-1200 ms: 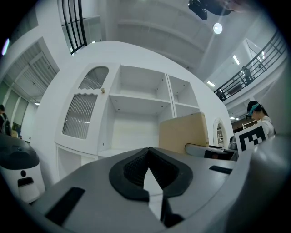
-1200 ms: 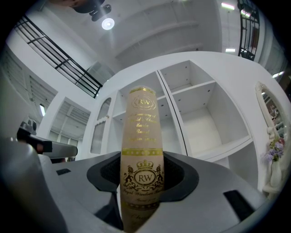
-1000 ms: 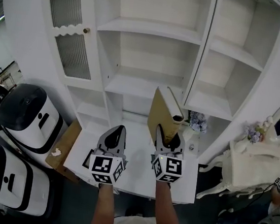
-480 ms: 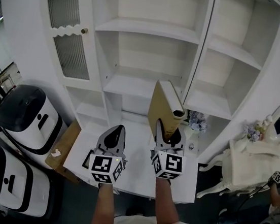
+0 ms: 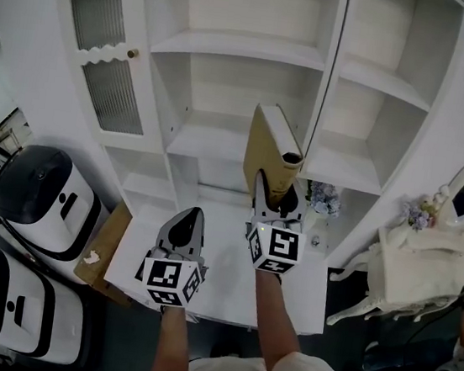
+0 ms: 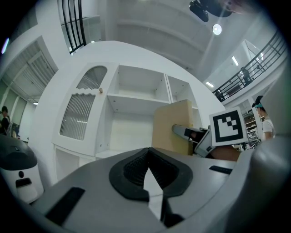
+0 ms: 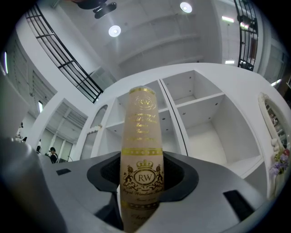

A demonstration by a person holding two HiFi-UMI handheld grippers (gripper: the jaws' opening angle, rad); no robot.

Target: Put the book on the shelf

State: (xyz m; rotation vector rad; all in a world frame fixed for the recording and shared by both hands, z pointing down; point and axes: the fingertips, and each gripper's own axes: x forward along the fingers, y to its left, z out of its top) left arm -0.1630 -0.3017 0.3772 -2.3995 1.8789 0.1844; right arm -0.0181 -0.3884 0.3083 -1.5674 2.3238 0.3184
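A tan hardback book (image 5: 268, 153) with gold lettering on its spine (image 7: 141, 154) stands upright in my right gripper (image 5: 272, 196), which is shut on its lower end. The book is raised in front of the white shelf unit (image 5: 250, 51), close to the middle shelf board (image 5: 208, 143) and the vertical divider (image 5: 325, 91). My left gripper (image 5: 183, 235) hangs lower and to the left over the white tabletop, shut with nothing between its jaws. In the left gripper view the book (image 6: 175, 125) and the right gripper (image 6: 200, 136) show at the right.
The shelf unit has an arched glass door (image 5: 105, 53) on its left and open compartments (image 5: 369, 114) on its right. A small flower bunch (image 5: 325, 199) sits on the desk (image 5: 225, 298) beside the book. Two white machines (image 5: 31, 196) stand on the floor at left, a white ornate table (image 5: 421, 265) at right.
My right gripper has lifted the book up and a little left, nearer the shelf unit. The left gripper has stayed about where it was.
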